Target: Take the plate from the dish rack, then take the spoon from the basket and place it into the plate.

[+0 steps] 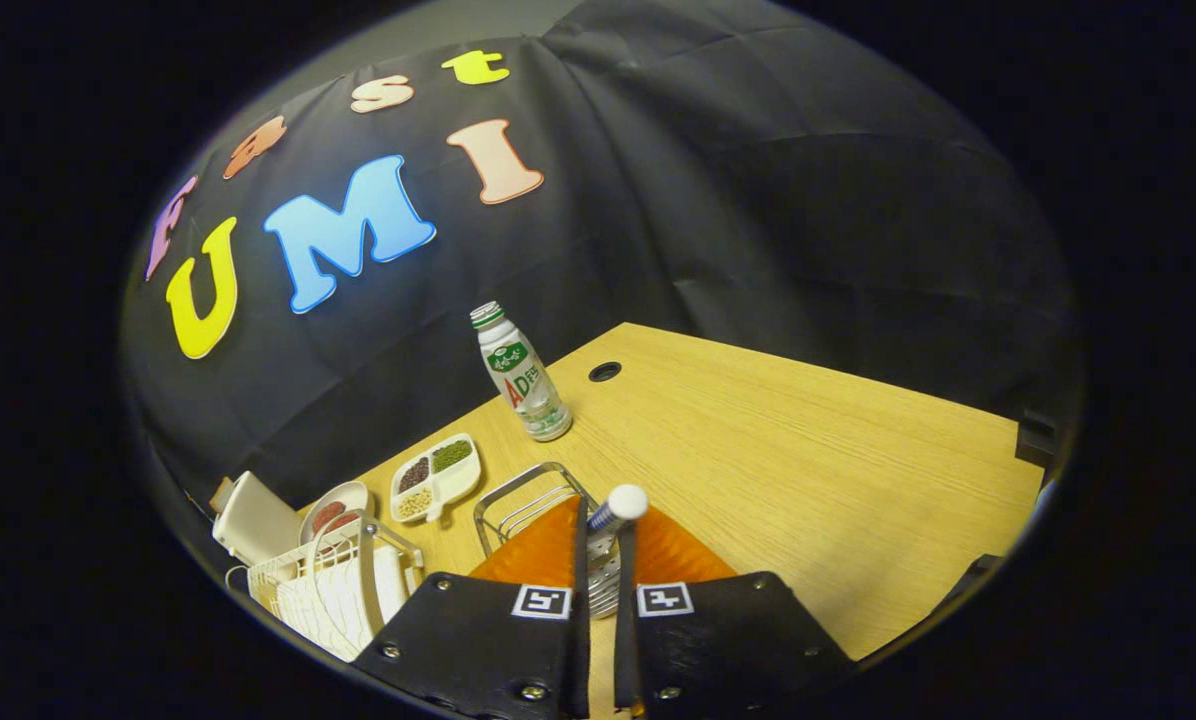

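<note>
At the bottom centre of the frame the gripper [603, 540] is clenched on the spoon [610, 520], a slotted metal utensil with a pale blue handle ending in a round white knob; both fingers press its sides, the knob pokes up just past the fingertips and the perforated bowl shows in the narrow gap lower down. Right behind the left finger sits the wire metal basket [523, 495], its rim partly hidden by that finger. To the lower left stands the white plastic dish rack [318, 590], and a white flat piece [255, 520] leans at its far end; whether that is the plate cannot be told. Beside the rack lie a small round white dish with reddish contents [338, 505] and a white three-compartment tray of beans and seeds [436, 478]. Beyond the basket, near the frame's centre, a white drink bottle with a green cap [521, 375] stands upright on the light wooden table [808, 450], close to a dark round cable hole [605, 371]. The table's right half is bare.
</note>
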Demonstrator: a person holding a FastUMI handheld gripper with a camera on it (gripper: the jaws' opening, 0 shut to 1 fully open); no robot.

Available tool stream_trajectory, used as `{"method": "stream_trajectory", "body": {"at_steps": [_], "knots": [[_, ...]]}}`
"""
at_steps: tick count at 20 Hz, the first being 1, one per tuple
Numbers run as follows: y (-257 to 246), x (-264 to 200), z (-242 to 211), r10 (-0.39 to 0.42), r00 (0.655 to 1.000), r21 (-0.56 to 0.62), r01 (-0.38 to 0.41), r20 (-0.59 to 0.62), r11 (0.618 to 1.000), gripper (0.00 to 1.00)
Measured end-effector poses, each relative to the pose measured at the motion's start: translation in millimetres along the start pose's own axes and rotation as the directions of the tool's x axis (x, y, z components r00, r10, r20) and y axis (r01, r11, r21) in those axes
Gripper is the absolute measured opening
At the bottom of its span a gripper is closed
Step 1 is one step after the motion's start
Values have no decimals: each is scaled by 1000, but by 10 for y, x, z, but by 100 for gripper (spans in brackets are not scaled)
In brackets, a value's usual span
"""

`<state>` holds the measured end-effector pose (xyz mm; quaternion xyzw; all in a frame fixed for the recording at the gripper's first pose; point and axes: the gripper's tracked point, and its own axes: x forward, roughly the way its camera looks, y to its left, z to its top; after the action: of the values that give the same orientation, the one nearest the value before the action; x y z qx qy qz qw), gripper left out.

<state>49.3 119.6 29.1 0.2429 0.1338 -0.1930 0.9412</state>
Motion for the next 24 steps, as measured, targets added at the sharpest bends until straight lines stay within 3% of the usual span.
{"method": "stream_trajectory", "body": {"at_steps": [10,24], "knots": [[56,-5,74,-30,999,-64,30,-9,997,9],[558,-203,348,-19,1000,-304,21,10,953,9]]}}
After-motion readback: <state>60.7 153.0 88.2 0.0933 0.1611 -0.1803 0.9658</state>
